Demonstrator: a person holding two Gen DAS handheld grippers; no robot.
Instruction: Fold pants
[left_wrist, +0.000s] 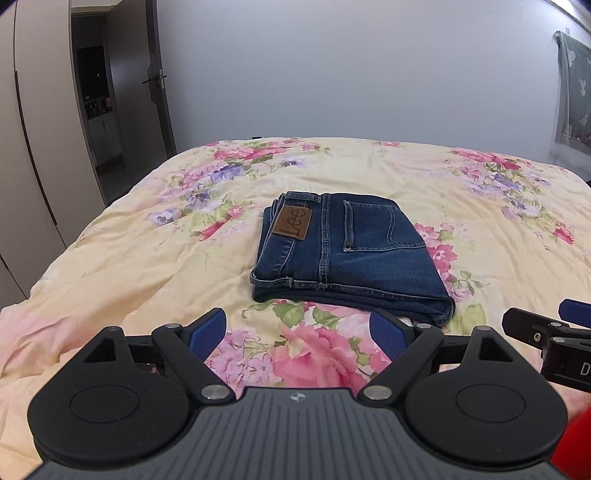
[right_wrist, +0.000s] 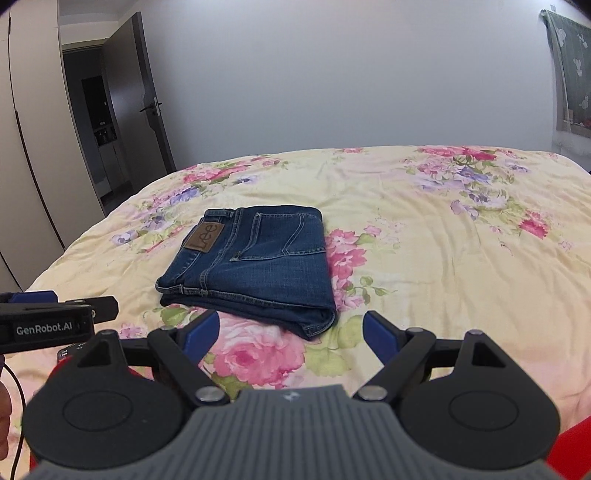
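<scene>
Dark blue jeans (left_wrist: 343, 254) lie folded into a compact rectangle on the floral bedspread (left_wrist: 147, 266), with a brown leather patch (left_wrist: 293, 223) and a back pocket facing up. My left gripper (left_wrist: 297, 326) hovers just in front of their near edge, open wide, nothing between its blue pads. In the right wrist view the jeans (right_wrist: 255, 269) sit ahead and left of centre. My right gripper (right_wrist: 290, 330) is open too, empty, close to the jeans' near right corner. The two grippers are side by side; each shows at the edge of the other's view.
The bedspread (right_wrist: 443, 258) covers a wide bed. A plain wall runs behind it. Pale wardrobe doors (left_wrist: 33, 147) and an open dark doorway (left_wrist: 99, 110) stand on the left. A green curtain (left_wrist: 574, 92) hangs at the far right. Red cloth shows at the lower corners.
</scene>
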